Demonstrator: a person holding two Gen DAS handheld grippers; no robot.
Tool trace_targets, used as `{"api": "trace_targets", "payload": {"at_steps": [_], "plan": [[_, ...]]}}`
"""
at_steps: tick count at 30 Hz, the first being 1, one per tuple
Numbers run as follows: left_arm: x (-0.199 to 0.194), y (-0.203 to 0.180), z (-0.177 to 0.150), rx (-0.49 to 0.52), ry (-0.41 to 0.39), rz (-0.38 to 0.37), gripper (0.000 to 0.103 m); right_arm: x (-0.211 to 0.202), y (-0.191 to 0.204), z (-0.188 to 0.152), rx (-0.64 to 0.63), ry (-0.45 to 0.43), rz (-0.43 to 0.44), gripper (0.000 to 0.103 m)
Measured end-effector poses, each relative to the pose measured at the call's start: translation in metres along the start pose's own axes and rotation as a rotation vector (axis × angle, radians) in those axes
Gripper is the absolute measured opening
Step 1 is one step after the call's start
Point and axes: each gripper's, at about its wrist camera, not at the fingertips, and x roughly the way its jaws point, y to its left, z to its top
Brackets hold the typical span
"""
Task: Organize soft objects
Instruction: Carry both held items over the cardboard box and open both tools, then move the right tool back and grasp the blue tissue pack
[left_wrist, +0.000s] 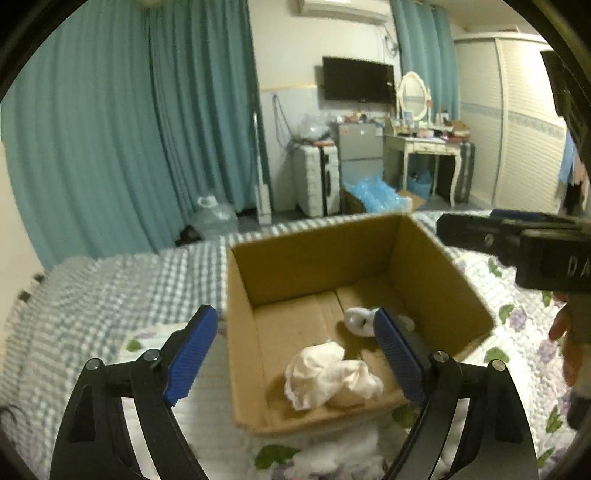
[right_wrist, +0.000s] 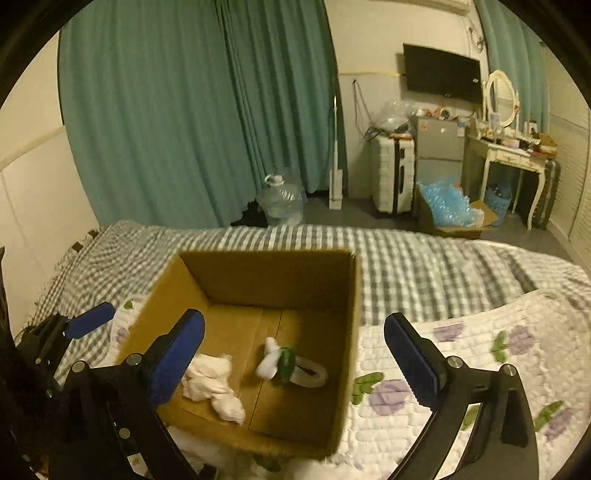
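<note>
**Ana:** Teal curtains (left_wrist: 129, 122) hang behind a bed (left_wrist: 122, 280) with a grey-checked cover, and a floral quilt (right_wrist: 461, 373) lies on its near part. What sits on the bed?

**Ben:** An open box (left_wrist: 306, 251), flaps down, resting partly on the quilt. Two soft things lie on its floor: a crumpled white cloth (left_wrist: 328, 373) near the front wall, and a white sock (right_wrist: 295, 363) with a green patch further in. They are near each other, not touching.

**Ana:** And the grippers?

**Ben:** The left gripper (left_wrist: 295, 354) is spread wide, blue pads apart, holding nothing. In its own view one pad is outside the box's left wall and the other is over the interior. The right gripper (right_wrist: 295, 354) is also wide open and empty, one pad over the box near the cloth, the other over the quilt outside the right wall.

**Ana:** Anything under the box's front edge?

**Ben:** More white fabric (left_wrist: 332, 458) lies on the quilt just in front of it, blurred. Across the room stand a suitcase (right_wrist: 391, 177), a television (right_wrist: 441, 74) and a dressing table (right_wrist: 513, 155).
</note>
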Motion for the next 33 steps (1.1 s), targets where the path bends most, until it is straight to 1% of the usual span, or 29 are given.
{"api": "trace_targets", "payload": {"at_steps": [3, 5, 7, 8, 12, 15, 17, 19, 21, 23, 25, 27, 30, 33], "plan": [[-0.027, -0.004, 0.005, 0.019, -0.032, 0.025, 0.088, -0.046, 0.008, 0.008, -0.018, -0.035, -0.007, 0.099], [-0.059, -0.004, 0.011, 0.014, -0.066, 0.020, 0.091, -0.077, 0.017, 0.012, -0.050, -0.063, -0.032, 0.100], [-0.087, -0.002, 0.017, 0.013, -0.092, 0.018, 0.093, -0.108, 0.028, 0.016, -0.087, -0.087, -0.058, 0.101], [-0.099, -0.002, 0.020, 0.013, -0.094, 0.013, 0.093, -0.128, 0.034, 0.018, -0.107, -0.101, -0.061, 0.101], [-0.147, 0.001, 0.026, 0.001, -0.097, -0.012, 0.093, -0.181, 0.054, 0.018, -0.145, -0.136, -0.098, 0.102], [-0.182, 0.003, 0.020, 0.018, -0.130, 0.029, 0.093, -0.211, 0.064, 0.009, -0.169, -0.135, -0.101, 0.102], [-0.196, 0.001, 0.010, 0.026, -0.128, 0.054, 0.093, -0.224, 0.071, -0.003, -0.181, -0.138, -0.092, 0.102], [-0.202, 0.001, -0.001, 0.034, -0.110, 0.094, 0.093, -0.229, 0.076, -0.016, -0.191, -0.131, -0.091, 0.102], [-0.202, 0.004, -0.017, 0.035, -0.085, 0.136, 0.093, -0.227, 0.083, -0.037, -0.191, -0.110, -0.089, 0.102], [-0.197, 0.008, -0.036, 0.005, -0.058, 0.154, 0.093, -0.218, 0.087, -0.066, -0.180, -0.084, -0.085, 0.102], [-0.188, 0.011, -0.059, -0.028, -0.033, 0.153, 0.093, -0.204, 0.089, -0.089, -0.167, -0.048, -0.068, 0.102], [-0.176, 0.014, -0.081, -0.052, -0.012, 0.160, 0.093, -0.180, 0.089, -0.117, -0.152, 0.010, -0.054, 0.102], [-0.156, 0.018, -0.107, -0.086, 0.035, 0.153, 0.093, -0.140, 0.086, -0.151, -0.133, 0.100, -0.061, 0.102], [-0.134, 0.015, -0.137, -0.068, 0.074, 0.160, 0.093, -0.105, 0.080, -0.179, -0.108, 0.177, -0.059, 0.102]]}}
